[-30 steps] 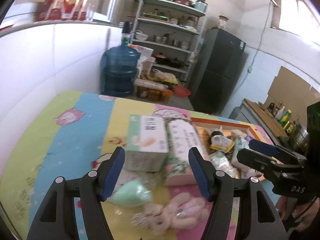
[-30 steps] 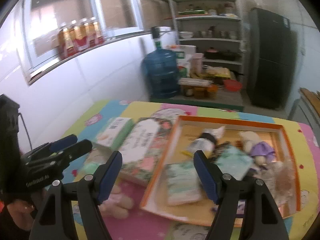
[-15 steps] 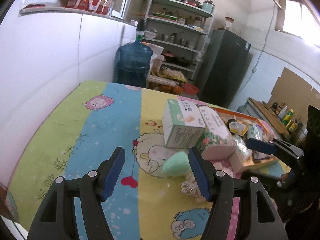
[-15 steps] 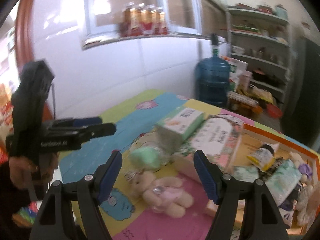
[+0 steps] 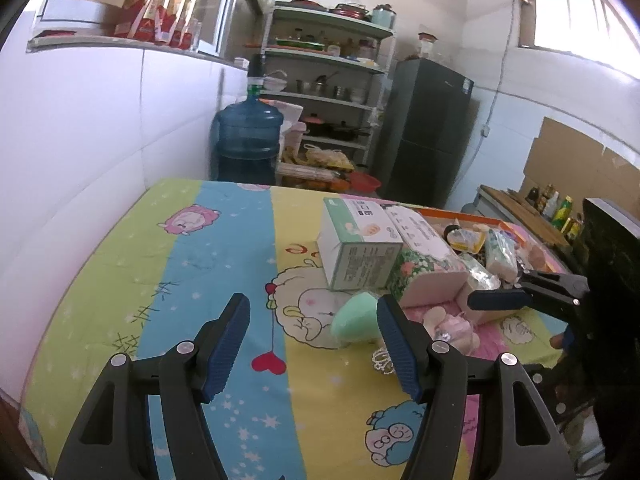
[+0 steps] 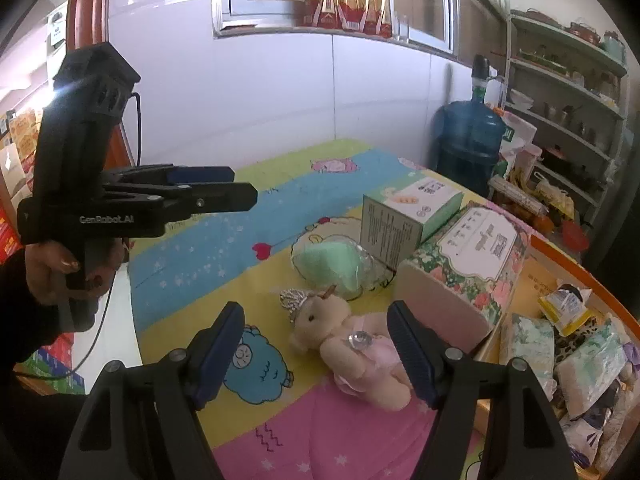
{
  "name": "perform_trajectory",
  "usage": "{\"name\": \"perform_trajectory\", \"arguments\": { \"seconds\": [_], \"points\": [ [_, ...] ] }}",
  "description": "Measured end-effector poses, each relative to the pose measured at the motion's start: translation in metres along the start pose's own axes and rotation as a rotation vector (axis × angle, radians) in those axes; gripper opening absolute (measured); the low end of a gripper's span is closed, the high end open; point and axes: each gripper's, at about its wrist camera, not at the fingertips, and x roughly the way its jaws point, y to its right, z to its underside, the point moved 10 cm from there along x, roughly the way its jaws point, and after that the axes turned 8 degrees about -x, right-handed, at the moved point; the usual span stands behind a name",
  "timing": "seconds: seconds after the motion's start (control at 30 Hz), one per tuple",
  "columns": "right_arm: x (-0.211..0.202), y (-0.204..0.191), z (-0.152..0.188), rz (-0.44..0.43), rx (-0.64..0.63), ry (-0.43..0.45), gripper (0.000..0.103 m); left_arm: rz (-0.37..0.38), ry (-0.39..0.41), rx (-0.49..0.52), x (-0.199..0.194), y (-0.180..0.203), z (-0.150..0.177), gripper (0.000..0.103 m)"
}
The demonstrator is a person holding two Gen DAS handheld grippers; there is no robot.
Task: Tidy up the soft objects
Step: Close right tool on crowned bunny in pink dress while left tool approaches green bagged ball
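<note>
A small teddy bear [image 6: 352, 344] in a pink dress with a crown lies on the colourful cartoon cloth [image 6: 280, 216]; in the left wrist view it shows partly [image 5: 448, 326]. A green soft object in clear wrap [image 6: 332, 264] lies behind it and also shows in the left wrist view [image 5: 356, 318]. My right gripper [image 6: 316, 348] is open and empty, just above the bear. My left gripper [image 5: 312, 344] is open and empty, over bare cloth left of the green object. An orange tray [image 6: 556, 256] at right holds several soft packs.
A green-white tissue box [image 5: 360, 248] and a floral tissue pack [image 5: 424, 256] lie between the loose toys and the tray. A blue water jug [image 5: 248, 140], shelves and a dark fridge [image 5: 424, 132] stand beyond the table. The white wall runs along the left.
Both grippers have pulled back and swung left, away from the tray. The right gripper now faces the bear and the green object. Both stay open.
</note>
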Motion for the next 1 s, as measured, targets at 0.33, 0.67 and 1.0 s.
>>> {"name": "perform_trajectory", "arguments": {
  "seconds": [0.33, 0.67, 1.0],
  "points": [
    [0.011, 0.011, 0.010, -0.050, -0.013, -0.062, 0.084, 0.023, 0.004, -0.003, 0.003, -0.004, 0.002, 0.068],
    [0.025, 0.012, 0.017, -0.090, -0.133, -0.142, 0.084, 0.057, -0.013, 0.016, 0.012, -0.003, 0.006, 0.068],
    [0.060, 0.018, 0.036, -0.146, -0.163, -0.257, 0.084, 0.086, -0.053, 0.051, 0.026, 0.003, 0.014, 0.068]
  ]
}}
